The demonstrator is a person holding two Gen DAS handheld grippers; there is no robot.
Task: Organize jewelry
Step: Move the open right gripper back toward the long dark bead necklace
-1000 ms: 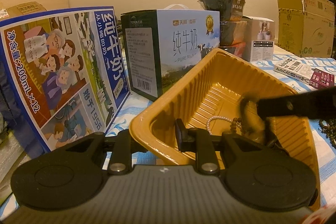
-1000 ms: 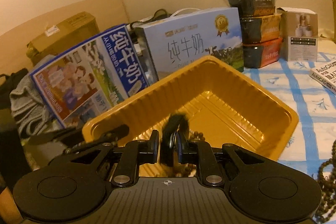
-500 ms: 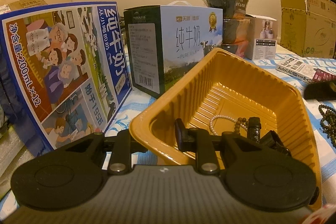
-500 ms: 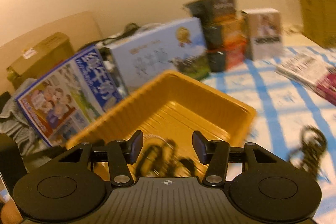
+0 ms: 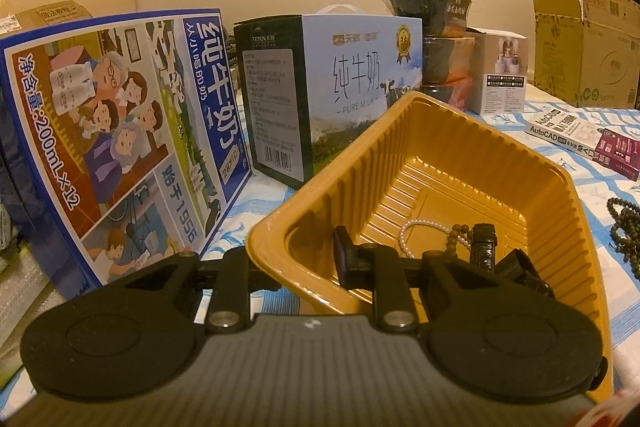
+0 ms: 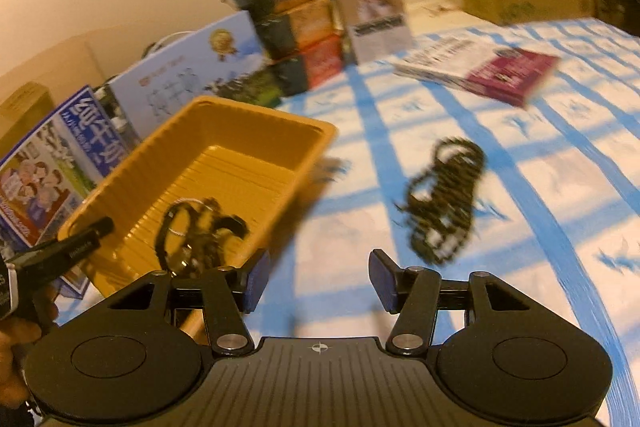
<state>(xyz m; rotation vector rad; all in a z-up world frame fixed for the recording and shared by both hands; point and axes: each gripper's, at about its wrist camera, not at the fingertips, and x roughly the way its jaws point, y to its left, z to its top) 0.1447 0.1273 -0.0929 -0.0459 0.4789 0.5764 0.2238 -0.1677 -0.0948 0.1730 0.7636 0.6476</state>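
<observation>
Dark bead strand [image 6: 444,201] heaped on the bench [image 6: 540,187], ahead and a little right of the right claw [image 6: 316,281], well clear of its tips. Probably light, limp and slippery: likely to sag and slide through a loose grip, so best pinched across the thickest bunch of loops, not a single trailing loop. Right claw about half open and opening, nothing between the blue pads [image 6: 382,281].

Left claw [image 5: 294,259] clamped nearly shut on the near wall of the yellow tray [image 5: 460,131], one finger inside, the other outside, keeping it tilted. Inside, just beyond that claw: pearl strand [image 5: 420,229], small brown beads [image 5: 458,239], black watch strap [image 5: 484,243]. Thin ribbed plastic, apt to flex under a hard squeeze.

Bench covered in blue-checked white cloth, soft enough to snag beads. Milk cartons [image 5: 120,147], stacked bowls [image 5: 436,39], books [image 6: 480,71] and cardboard boxes [image 5: 584,43] crowded against a plain cream wall. Warm, dim light; right view blurred.
</observation>
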